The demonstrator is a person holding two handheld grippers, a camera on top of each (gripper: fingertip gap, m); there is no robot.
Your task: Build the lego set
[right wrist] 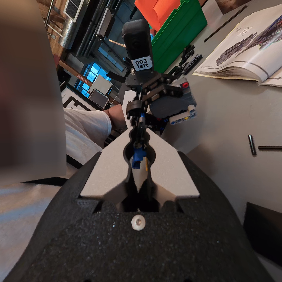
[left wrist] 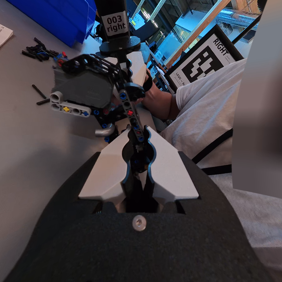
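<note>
Beam ends sat pinched in both your tools. Your left gripper (left wrist: 138, 146) was clamped on the lower end of the studless beam (left wrist: 131, 113), its long axis running up and away toward your right gripper (right wrist: 138, 137), pressed on the assembly (right wrist: 166, 99) beside a blue connector (right wrist: 137, 158). Printed labels and a marker board (left wrist: 203, 64) showed writing.

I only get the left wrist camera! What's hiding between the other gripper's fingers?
Observer: A blue piece sits between the fingers of the right gripper, at the near end of the lego model.
Operator: Cool! Where are the instructions?
Observer: An open booklet lies on the table, showing a picture of the build.
Operator: Any bins I can't see?
Observer: Yes, a green bin behind the model, with something orange showing above it.
</note>
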